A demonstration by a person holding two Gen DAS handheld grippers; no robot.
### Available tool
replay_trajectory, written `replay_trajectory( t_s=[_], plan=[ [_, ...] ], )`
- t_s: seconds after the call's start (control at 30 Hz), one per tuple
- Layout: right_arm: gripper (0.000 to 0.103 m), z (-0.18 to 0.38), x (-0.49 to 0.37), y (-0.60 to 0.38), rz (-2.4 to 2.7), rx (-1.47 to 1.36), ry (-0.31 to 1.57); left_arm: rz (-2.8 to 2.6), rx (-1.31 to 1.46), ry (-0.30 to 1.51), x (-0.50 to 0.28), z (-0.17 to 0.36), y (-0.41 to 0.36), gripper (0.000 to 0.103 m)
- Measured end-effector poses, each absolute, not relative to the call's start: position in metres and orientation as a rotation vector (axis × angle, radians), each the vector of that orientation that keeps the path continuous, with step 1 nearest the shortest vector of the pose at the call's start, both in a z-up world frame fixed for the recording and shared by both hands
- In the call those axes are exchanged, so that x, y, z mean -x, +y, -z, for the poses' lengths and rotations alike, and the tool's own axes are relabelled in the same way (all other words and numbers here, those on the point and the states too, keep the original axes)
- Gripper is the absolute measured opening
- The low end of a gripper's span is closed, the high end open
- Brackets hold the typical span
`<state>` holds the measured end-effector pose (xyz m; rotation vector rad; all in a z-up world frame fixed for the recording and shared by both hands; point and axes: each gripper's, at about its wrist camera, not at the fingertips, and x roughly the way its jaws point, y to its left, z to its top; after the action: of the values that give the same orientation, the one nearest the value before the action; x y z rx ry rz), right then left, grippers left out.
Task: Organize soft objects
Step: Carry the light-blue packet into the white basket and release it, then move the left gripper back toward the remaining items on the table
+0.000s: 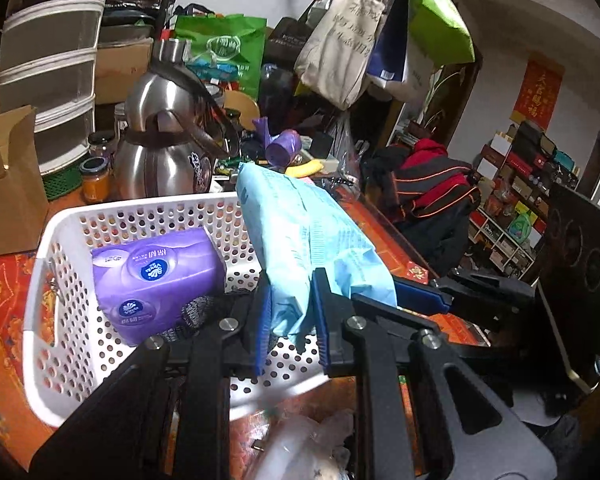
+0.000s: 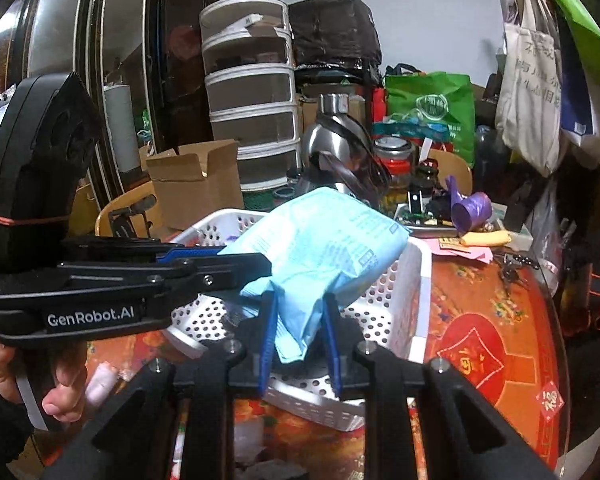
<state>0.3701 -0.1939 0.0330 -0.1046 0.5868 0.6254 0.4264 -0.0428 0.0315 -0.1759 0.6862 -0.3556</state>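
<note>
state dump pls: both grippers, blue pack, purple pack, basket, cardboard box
left gripper: shut on blue pack, near its end
right gripper: shut on blue pack, same end
blue pack: held by both grippers, lifted over the basket
purple tissue pack: lying inside the basket
white basket: upright on the table, holds the purple tissue pack
cardboard box: flaps open

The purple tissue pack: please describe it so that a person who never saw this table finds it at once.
Find the white perforated plastic basket on the red patterned tablecloth. Inside it, against the far wall, lies the purple plastic-wrapped tissue pack. It alone is purple with round blue logos; the light blue soft pack is held above the basket by both grippers.
</note>
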Motion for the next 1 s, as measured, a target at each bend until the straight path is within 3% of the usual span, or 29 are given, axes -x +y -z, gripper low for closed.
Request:
replay_trajectory(
  t_s=[0.37,0.57,0.63,0.67,0.73,0.8,0.83,1.0],
  plan=[
    [0.021,-0.007,-0.394,-0.191,-0.615,0.117,0.637,0.314,0.131,0.733,-0.454,-0.004,-0.048,0.018],
    [0.023,-0.002,-0.394,-0.194,-0.570,0.110,0.638,0.279,0.122,0.751,-0.460,0.008,-0.043,0.027],
    [0.023,-0.006,-0.392,-0.196,-0.570,0.098,0.627,0.280,0.138,0.758,-0.459,0.011,-0.040,0.035],
    [0.026,-0.007,-0.391,-0.197,-0.560,0.096,0.627,0.282,0.143,0.756,-0.458,0.011,-0.039,0.039],
    [0.037,-0.010,-0.388,-0.197,-0.548,0.104,0.619,0.277,0.165,0.740,-0.453,0.008,-0.033,0.063],
    [0.053,-0.011,-0.384,-0.198,-0.533,0.115,0.607,0.264,0.198,0.700,-0.444,0.001,-0.023,0.077],
    [0.055,-0.012,-0.383,-0.199,-0.529,0.113,0.602,0.255,0.210,0.686,-0.440,-0.002,-0.019,0.082],
    [0.073,-0.016,-0.377,-0.196,-0.510,0.116,0.590,0.237,0.204,0.652,-0.429,-0.014,-0.009,0.085]
  ],
)
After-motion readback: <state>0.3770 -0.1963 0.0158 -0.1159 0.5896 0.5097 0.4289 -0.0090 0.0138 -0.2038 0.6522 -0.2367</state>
